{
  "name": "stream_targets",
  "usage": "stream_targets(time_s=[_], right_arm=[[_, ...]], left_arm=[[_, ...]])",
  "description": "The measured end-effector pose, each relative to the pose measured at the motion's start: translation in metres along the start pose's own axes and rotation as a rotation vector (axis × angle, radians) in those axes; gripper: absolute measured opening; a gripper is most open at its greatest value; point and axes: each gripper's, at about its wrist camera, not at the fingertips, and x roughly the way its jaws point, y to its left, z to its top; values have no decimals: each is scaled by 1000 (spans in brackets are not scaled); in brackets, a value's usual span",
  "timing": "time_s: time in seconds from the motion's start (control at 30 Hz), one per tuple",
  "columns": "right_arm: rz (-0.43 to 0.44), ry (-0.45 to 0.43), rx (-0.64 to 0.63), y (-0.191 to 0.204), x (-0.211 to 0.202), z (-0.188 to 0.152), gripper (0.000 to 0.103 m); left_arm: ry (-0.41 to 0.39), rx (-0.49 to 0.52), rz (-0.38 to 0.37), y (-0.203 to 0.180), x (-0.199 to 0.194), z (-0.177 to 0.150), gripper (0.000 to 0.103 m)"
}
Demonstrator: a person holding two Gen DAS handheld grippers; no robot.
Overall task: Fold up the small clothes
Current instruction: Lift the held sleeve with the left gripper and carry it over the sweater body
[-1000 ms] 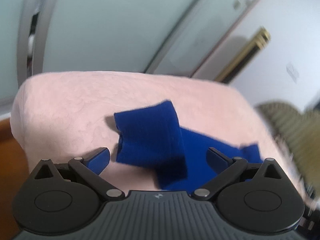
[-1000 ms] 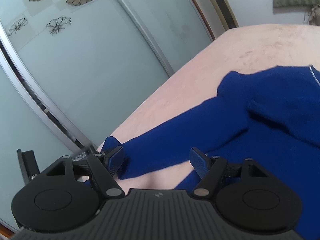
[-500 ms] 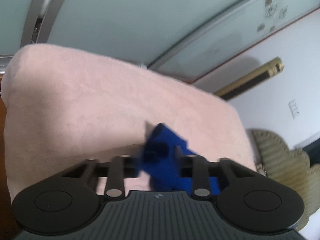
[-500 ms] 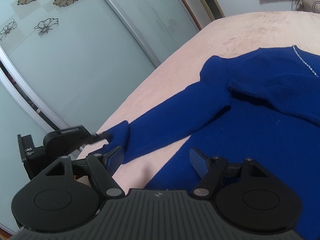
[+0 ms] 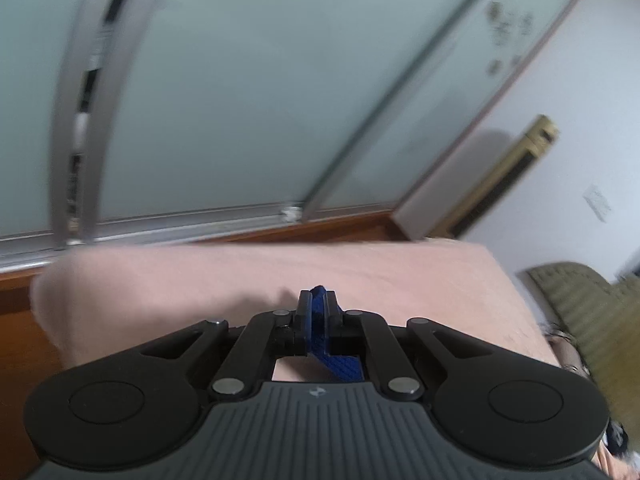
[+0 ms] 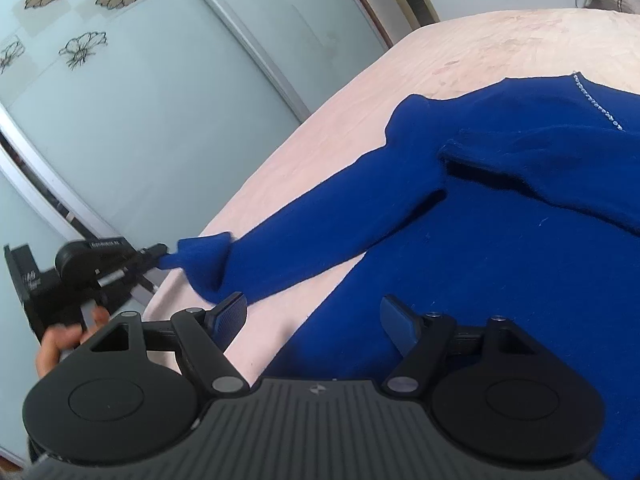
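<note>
Left gripper [image 5: 318,304] clamped on blue sweater [image 6: 500,248] cuff [image 6: 204,260] at bed [image 6: 500,48] left edge, right gripper [image 6: 314,316] open above hem; best carry sleeve flat across the body, no twist.

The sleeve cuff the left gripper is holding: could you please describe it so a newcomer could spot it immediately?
On the pale pink bed cover lies a deep blue knitted sweater. One long sleeve stretches away toward the bed's edge by the frosted glass sliding doors. Its bunched cuff is the only part off the bed, pinched in the black left gripper.
</note>
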Motion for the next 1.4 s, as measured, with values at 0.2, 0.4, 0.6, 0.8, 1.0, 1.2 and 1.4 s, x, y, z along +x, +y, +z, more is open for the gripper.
stream_targets(time_s=[0.2, 0.4, 0.6, 0.8, 1.0, 1.2, 1.4], right_arm=[[3, 8, 15, -3, 3, -3, 79], [4, 21, -5, 2, 5, -5, 79], [-8, 12, 7, -1, 1, -7, 79], [-1, 8, 4, -2, -1, -8, 80], [-16, 8, 2, -3, -5, -9, 80], [-58, -21, 12, -15, -20, -9, 80], [-113, -61, 62, -39, -45, -13, 80]], left_arm=[[95, -79, 134, 40, -4, 7, 13], [191, -89, -69, 30, -15, -16, 91], [273, -139, -195, 10, 10, -32, 94], [194, -162, -168, 5, 28, -22, 29], [216, -62, -110, -7, 28, -21, 6], [-20, 226, -125, -70, -15, -12, 6], [-171, 301, -82, -125, -13, 30, 6]])
